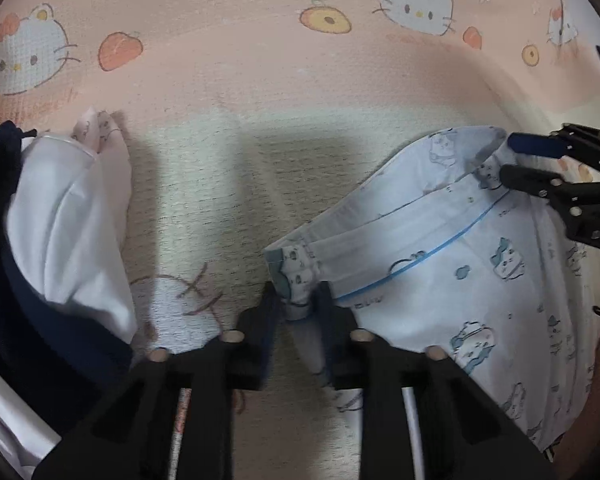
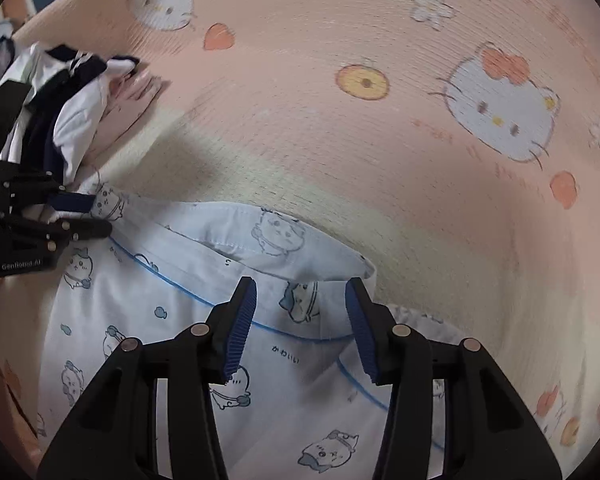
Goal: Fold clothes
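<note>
Two grips are needed here, and only one is made. Off to the left, a heap of white and navy clothes (image 1: 56, 240) lies on the cat-print bed sheet (image 1: 240, 60), near enough to snag if the fold swings that way. The left gripper (image 1: 300, 308) has its jaws nearly closed, pinching one corner of the pale blue printed garment (image 1: 440, 280); that thin bite may slip under tension. The right gripper (image 2: 300, 320) hovers half open over the collar, holding nothing, so a lift now would skew the cloth.
</note>
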Tool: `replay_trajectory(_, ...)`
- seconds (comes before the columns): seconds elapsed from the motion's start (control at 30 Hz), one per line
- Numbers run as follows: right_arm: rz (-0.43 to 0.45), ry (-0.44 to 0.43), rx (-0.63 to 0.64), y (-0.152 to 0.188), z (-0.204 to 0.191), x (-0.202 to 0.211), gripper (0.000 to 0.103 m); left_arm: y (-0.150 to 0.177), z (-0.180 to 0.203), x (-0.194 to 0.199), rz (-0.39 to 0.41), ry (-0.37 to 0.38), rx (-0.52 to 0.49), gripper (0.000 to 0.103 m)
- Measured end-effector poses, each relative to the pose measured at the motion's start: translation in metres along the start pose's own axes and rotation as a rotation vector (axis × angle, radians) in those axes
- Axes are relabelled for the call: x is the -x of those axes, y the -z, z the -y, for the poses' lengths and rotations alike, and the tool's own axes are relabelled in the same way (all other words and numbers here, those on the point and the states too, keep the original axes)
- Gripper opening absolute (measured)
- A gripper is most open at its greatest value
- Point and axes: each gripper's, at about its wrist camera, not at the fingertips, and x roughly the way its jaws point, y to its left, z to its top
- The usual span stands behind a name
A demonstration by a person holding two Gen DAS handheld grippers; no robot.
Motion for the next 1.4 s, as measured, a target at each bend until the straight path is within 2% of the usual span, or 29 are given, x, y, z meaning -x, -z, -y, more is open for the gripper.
replay_trajectory(0.03, -0.012, 0.029, 0.006, 0.001, 0.003, -0.003, 0.036, -0.001, 0.000, 0.001, 0.003, -0.001, 0.004, 0.016)
replay_trajectory(0.07, -0.025, 0.067, 0.007, 0.002, 0.007, -0.007, 0.034, -0.002, 0.000, 0.001, 0.005, -0.002, 0.007, 0.016)
replay_trajectory(0.13, -0.052, 0.144, 0.010, 0.004, 0.016, -0.015, 0.034, -0.004, -0.003, 0.002, 0.006, 0.006, 0.030, 0.016)
replay_trajectory(0.2, -0.064, 0.173, -0.016, 0.006, 0.028, -0.017, 0.035, -0.008, -0.008, 0.006, 0.015, 0.017, 0.056, 0.016)
replay_trajectory(0.33, 0.047, 0.119, 0.005, 0.009, 0.017, 0.015, 0.041, -0.015, -0.009, 0.020, 0.072, 0.011, 0.060, 0.017)
replay_trajectory(0.43, 0.112, 0.050, 0.078, 0.014, -0.007, 0.033, 0.042, -0.019, -0.005, 0.020, 0.071, 0.017, 0.047, 0.018)
replay_trajectory(0.5, 0.087, 0.018, 0.129, 0.017, -0.020, 0.024, 0.042, -0.020, -0.003, 0.013, 0.050, 0.017, 0.037, 0.018)
replay_trajectory(0.57, 0.036, 0.051, 0.160, 0.018, -0.025, 0.002, 0.042, -0.021, -0.002, 0.005, 0.025, 0.014, 0.028, 0.018)
replay_trajectory(0.63, -0.016, 0.059, 0.141, 0.017, -0.018, -0.020, 0.042, -0.017, 0.000, 0.001, 0.009, 0.021, 0.024, 0.018)
replay_trajectory(0.7, -0.027, 0.021, 0.087, 0.017, -0.008, -0.027, 0.042, -0.016, 0.001, -0.002, 0.000, 0.027, 0.029, 0.019)
replay_trajectory(0.77, -0.030, -0.024, 0.040, 0.018, 0.000, -0.030, 0.034, -0.017, 0.001, -0.004, 0.002, 0.034, 0.035, 0.019)
replay_trajectory(0.83, -0.029, -0.070, 0.022, 0.019, 0.003, -0.028, 0.020, -0.018, 0.002, -0.004, 0.014, 0.042, 0.036, 0.018)
replay_trajectory(0.9, -0.020, -0.107, 0.019, 0.021, 0.003, -0.024, 0.017, -0.021, 0.004, 0.002, 0.043, 0.046, 0.028, 0.012)
replay_trajectory(0.97, -0.003, -0.124, 0.014, 0.022, 0.002, -0.019, 0.009, -0.023, 0.005, 0.008, 0.069, 0.053, 0.026, 0.011)
replay_trajectory(1.07, 0.033, -0.124, -0.001, 0.022, 0.005, -0.007, 0.007, -0.024, 0.000, 0.014, 0.092, 0.054, 0.056, 0.011)
replay_trajectory(1.23, 0.027, -0.028, 0.031, 0.014, 0.006, 0.001, 0.008, -0.017, -0.002, 0.016, 0.083, 0.066, 0.076, 0.011)
replay_trajectory(1.3, 0.009, -0.027, 0.039, 0.013, 0.007, -0.001, 0.024, -0.016, 0.002, 0.017, 0.082, 0.072, 0.061, 0.011)
replay_trajectory(1.33, 0.002, -0.026, 0.043, 0.013, 0.006, -0.004, 0.038, -0.015, 0.004, 0.017, 0.081, 0.075, 0.054, 0.011)
replay_trajectory(1.4, -0.019, -0.013, 0.046, 0.013, 0.006, -0.010, 0.040, -0.015, 0.008, 0.015, 0.079, 0.068, 0.039, 0.011)
